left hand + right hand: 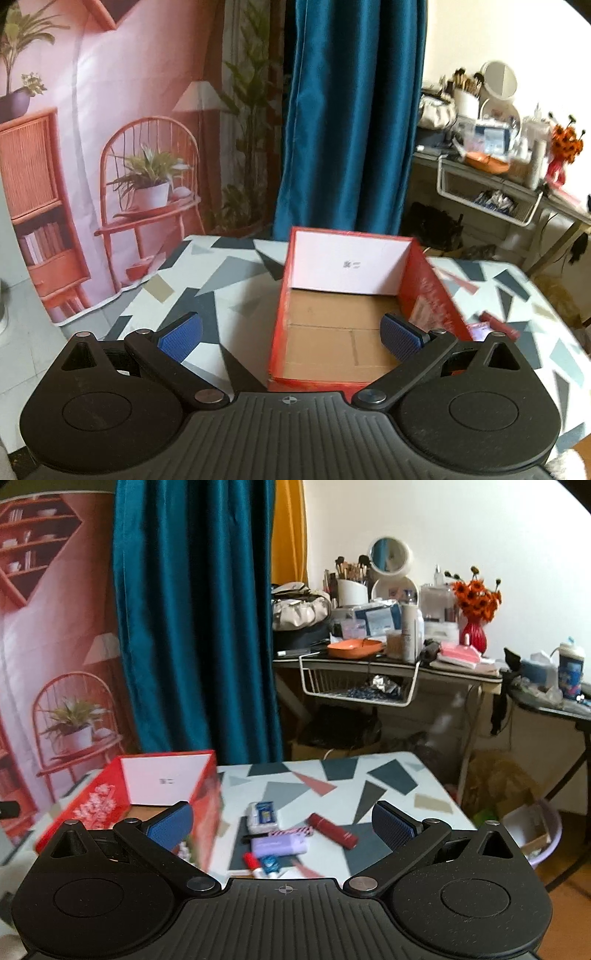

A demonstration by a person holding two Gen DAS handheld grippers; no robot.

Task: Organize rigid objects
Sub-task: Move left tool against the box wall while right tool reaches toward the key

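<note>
The right gripper [282, 825] gapes wide and empty, nearer the cluster: lilac case [279, 845] straight ahead, red tube [333, 830] angled beyond it. The left gripper [290, 336], equally wide, faces the empty red box [314, 384].

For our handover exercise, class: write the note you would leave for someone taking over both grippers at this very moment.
Left gripper: open, holding nothing, facing the red box.
Right gripper: open, holding nothing, facing the small items to the right of the box.
Box: open on the patterned table, bare cardboard floor, nothing visible inside.
Waiting on the table: red tube, white packet, purple case, striped item, and a small red-capped tube by the near edge.
Done: nothing packed yet.
Left: probably move each item into the box, nearest ones first.
</note>
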